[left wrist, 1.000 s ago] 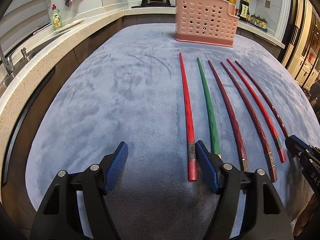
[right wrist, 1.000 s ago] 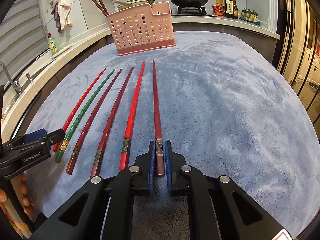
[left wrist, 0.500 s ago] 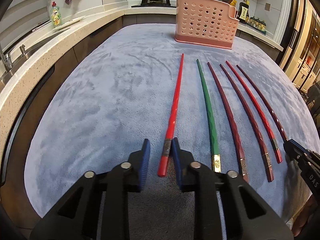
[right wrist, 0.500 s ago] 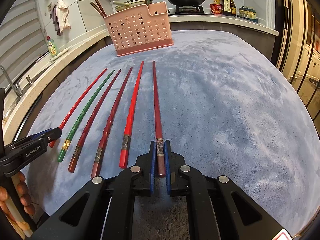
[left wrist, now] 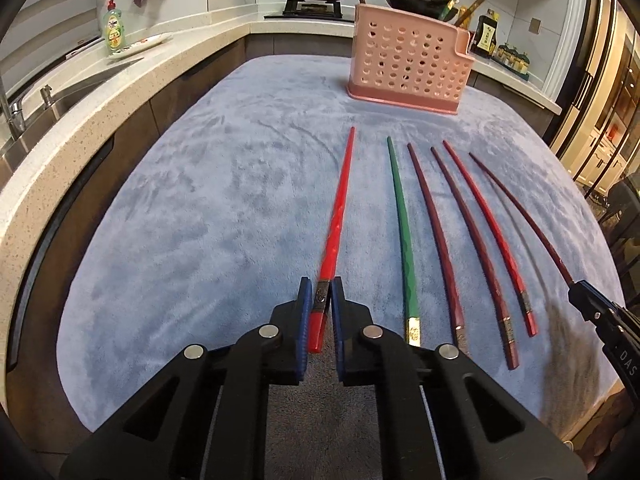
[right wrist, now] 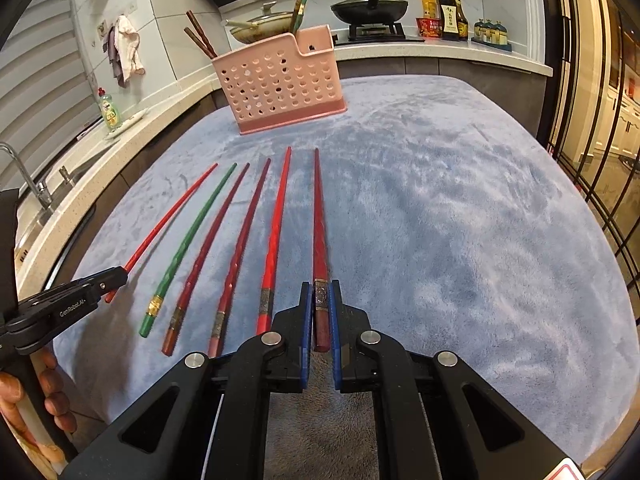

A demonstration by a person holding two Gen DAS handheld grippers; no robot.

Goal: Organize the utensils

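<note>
Left gripper [left wrist: 320, 300] clamped on bright red chopstick [left wrist: 338, 208]; right gripper [right wrist: 321, 304] clamped on dark red chopstick [right wrist: 319, 232]. Light, stiff, probably slick; gripped near butt bands, likely to pivot.

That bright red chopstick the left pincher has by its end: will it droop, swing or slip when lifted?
The bright red chopstick looks stiff and thin, so it probably stays straight and weighs little. The left gripper pinches only its decorated butt end, so the long free tip may swing or dip. Its glossy finish hints it could twist between the blue pads.
</note>
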